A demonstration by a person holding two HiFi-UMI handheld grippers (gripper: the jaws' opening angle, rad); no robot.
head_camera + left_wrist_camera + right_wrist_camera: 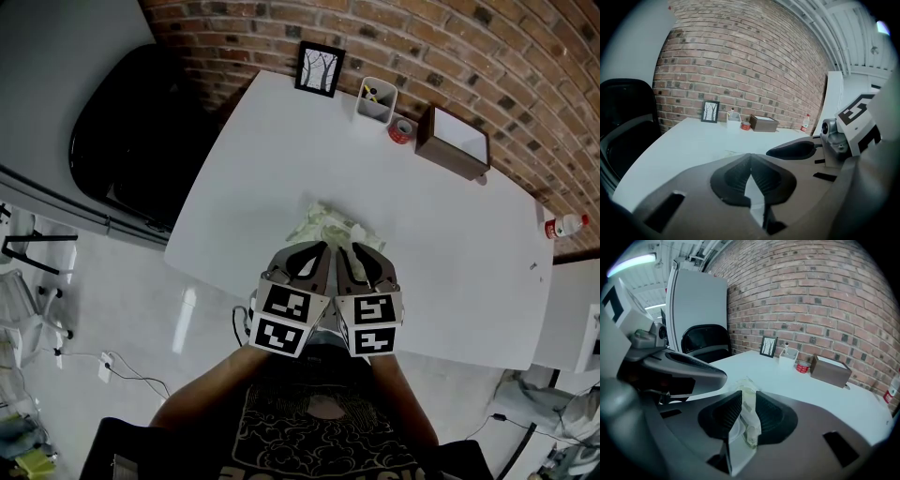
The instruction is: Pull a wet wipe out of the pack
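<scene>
A crumpled, pale green wet wipe pack (323, 225) lies on the white table (450, 253) near its front edge. Both grippers sit side by side just behind the pack. My right gripper (349, 251) is shut on the pack's near end; in the right gripper view the pale wrinkled material (749, 416) is pinched between the ribbed pads. My left gripper (321, 249) touches the pack's near edge. In the left gripper view its pads (750, 161) meet at the tips, with no clear material between them. The pack itself is hidden there.
Along the brick wall at the table's far side stand a framed picture (321, 67), a white pen holder (376, 99), a red tape roll (400, 130) and a brown box (454, 142). A small bottle (565, 225) stands far right. A black chair (141, 131) is at the left.
</scene>
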